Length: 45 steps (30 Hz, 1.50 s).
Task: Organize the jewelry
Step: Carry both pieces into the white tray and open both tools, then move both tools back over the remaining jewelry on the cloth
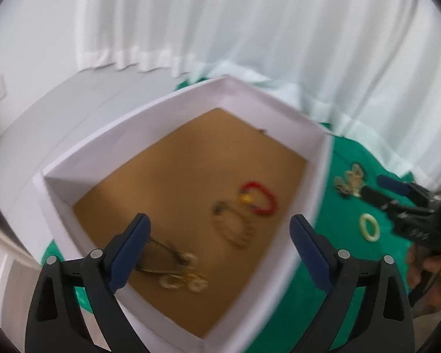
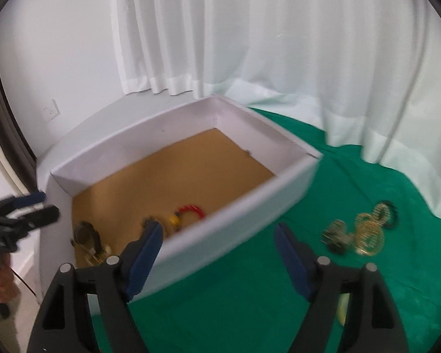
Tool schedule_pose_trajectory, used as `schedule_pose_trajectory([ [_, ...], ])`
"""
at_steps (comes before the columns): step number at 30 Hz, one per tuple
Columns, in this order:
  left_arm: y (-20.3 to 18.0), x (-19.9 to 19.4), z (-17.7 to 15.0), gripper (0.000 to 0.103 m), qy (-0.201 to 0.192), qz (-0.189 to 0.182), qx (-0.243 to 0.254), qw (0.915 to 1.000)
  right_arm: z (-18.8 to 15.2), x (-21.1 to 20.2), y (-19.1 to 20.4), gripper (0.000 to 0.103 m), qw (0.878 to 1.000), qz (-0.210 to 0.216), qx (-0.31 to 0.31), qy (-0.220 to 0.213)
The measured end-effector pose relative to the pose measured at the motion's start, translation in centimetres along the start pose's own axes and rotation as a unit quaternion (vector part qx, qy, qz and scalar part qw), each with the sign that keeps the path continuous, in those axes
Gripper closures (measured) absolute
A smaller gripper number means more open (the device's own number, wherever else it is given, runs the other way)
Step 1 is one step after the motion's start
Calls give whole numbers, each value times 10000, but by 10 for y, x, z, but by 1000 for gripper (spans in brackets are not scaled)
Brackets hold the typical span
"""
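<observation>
Surface: green cloth (image 2: 250, 309) over counter.
Stored: red bead bracelet (image 1: 260, 198) inside white cardboard box (image 2: 244, 223).
Left: gold filigree pieces (image 2: 358, 235), cream ring (image 1: 369, 227) beside box.
Jaws: left gripper (image 1: 220, 250), right gripper (image 2: 219, 253) spread, empty.

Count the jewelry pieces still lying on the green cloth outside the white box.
2 clearly: a cluster of gold filigree ornaments to the right of the white box, possibly several pieces, and a cream ring bangle nearer the camera. More may be hidden.
</observation>
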State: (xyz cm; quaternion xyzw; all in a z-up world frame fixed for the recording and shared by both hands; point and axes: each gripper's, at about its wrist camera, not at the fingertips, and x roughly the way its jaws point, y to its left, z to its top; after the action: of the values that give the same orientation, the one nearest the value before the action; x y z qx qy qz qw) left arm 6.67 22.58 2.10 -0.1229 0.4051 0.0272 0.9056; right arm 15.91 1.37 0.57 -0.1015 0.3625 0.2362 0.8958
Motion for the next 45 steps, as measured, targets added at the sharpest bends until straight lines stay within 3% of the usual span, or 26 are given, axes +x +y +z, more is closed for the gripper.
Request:
schedule_pose_trajectory([
  [11,-116,-28,-47,4,-167,-901,772,9928,-105,-50,-64,24,9956,-777,428,287],
  [21,-168,-8,-84,4,284,-1185,1176,9856,-179,-90,-113,24,9836,-1410,1047,419],
  [30,-183,1,-104,4,538,-1102,1262,9844,-206,-91,-123,24,9800,-1383,1312,565],
  [45,-182,11,-107,4,681,-960,1158,9863,-202,-98,-111,24,9834,-1264,1207,487],
])
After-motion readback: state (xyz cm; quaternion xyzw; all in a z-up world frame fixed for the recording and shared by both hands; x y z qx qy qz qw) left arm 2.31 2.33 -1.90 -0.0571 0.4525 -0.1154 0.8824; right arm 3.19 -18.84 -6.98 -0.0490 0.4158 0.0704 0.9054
